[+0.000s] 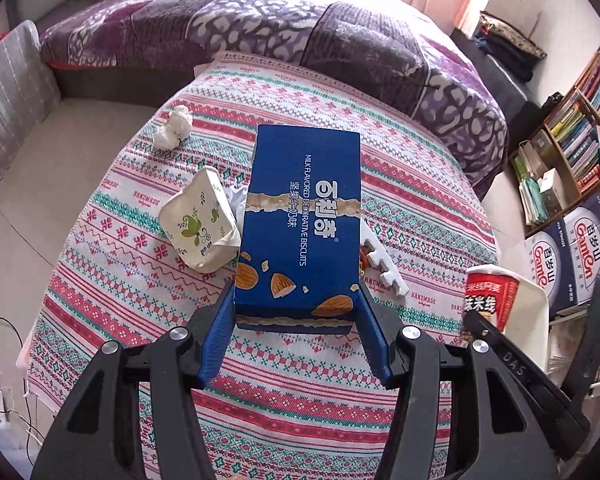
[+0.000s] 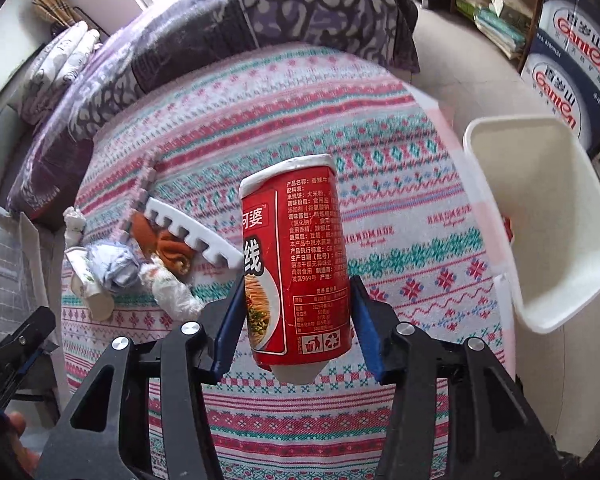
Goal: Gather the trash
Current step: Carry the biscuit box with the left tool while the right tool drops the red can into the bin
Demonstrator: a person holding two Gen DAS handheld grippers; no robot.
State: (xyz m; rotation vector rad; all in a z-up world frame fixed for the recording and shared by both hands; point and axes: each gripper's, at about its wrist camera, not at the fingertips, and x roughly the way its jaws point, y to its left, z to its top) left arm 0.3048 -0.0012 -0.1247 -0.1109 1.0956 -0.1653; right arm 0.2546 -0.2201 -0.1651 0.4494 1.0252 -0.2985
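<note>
Left wrist view: we see the left gripper [image 1: 296, 312] clamp the blue biscuit box [image 1: 300, 224] above the table [image 1: 112, 264].
Right wrist view: our right gripper [image 2: 296, 320] clamps the red noodle cup [image 2: 300, 264] beside the white bin [image 2: 540, 220].

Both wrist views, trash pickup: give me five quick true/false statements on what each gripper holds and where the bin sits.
1. The left gripper holds a blue biscuit box between its jaws. True.
2. The right gripper is empty. False: its jaws clamp a red instant rice-noodle cup.
3. The white bin sits at the right of the right wrist view. True.
4. The noodle cup is already inside the bin. False: it is held above the patterned tablecloth, apart from the bin.
5. No trash is left on the cloth. False: a crumpled tissue and a tissue pack lie there.
</note>
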